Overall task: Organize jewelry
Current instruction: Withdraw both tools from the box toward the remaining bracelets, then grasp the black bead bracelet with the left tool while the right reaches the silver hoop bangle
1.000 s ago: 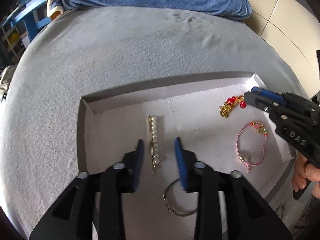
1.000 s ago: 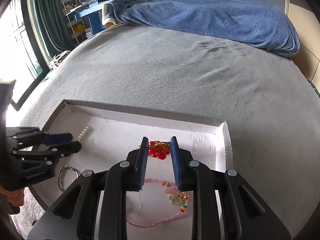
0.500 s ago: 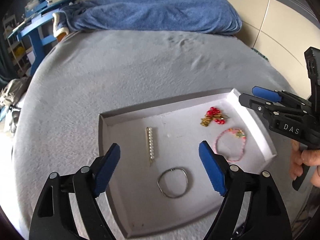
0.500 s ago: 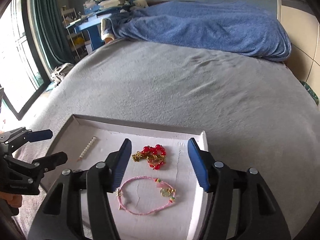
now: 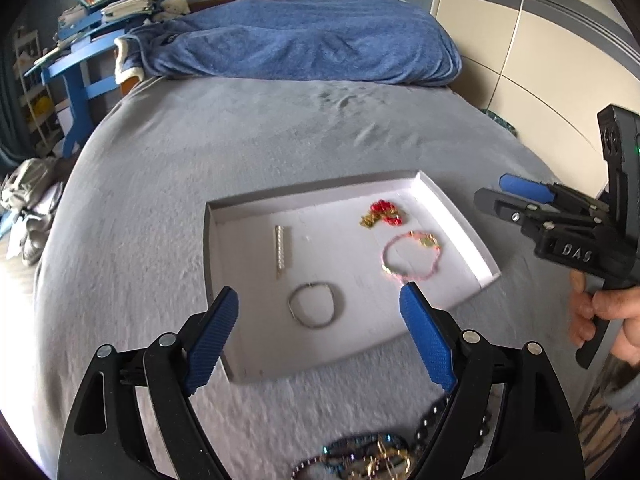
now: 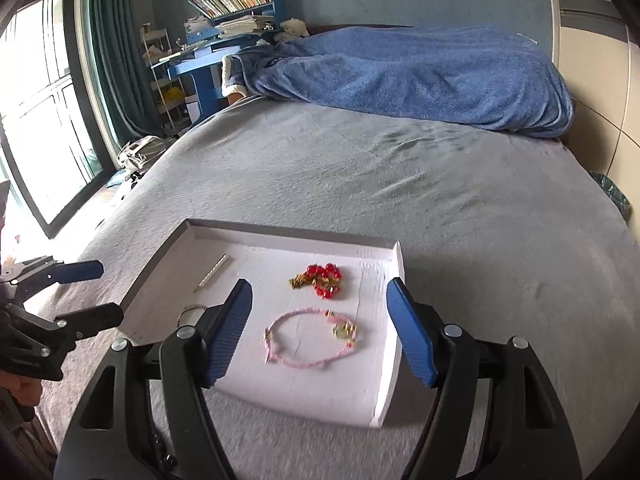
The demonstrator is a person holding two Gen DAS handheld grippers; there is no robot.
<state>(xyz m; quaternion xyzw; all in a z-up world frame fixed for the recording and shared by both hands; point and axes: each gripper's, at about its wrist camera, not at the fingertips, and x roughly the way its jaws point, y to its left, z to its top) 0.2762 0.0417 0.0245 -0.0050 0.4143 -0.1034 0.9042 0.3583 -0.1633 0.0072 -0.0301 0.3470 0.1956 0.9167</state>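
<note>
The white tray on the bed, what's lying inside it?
Inside the white tray lie a pearl hair clip, a silver ring bangle, a red-bead gold piece and a pink cord bracelet. Nothing covers them in the left view.

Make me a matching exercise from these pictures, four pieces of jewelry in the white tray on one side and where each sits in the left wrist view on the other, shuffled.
Things:
1. pearl hair clip
2. silver ring bangle
3. red bead cluster
4. pink cord bracelet

Places in the tray:
A. far right corner
B. nearest the camera, middle
C. left side, lying lengthwise
D. right side, nearer than the red beads

Pairs: 1-C, 2-B, 3-A, 4-D
</note>
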